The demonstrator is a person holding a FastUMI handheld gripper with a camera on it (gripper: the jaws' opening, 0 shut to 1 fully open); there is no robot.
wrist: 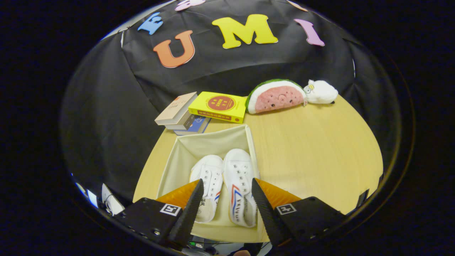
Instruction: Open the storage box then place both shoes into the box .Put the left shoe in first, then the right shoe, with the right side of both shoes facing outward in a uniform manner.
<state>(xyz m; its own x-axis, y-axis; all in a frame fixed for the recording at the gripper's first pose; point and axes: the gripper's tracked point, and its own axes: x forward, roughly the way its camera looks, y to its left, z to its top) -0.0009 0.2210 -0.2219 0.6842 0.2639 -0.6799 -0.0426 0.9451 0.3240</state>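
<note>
Beyond the box [170,167] I see books [199,110] and a plush [276,96]; my gripper [227,186] hangs released over both shoes [227,185], touching nothing.

A staged recording booth, not a lived-in room; black cloth wall [106,117] drapes behind a round wooden bench [312,149]; stacked books [199,110] and plush toys [280,96] serve as props.

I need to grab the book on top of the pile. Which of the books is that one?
The yellow book with the red circle on its cover; it rests partly on the beige book and blue book, beside the watermelon plush.
</note>
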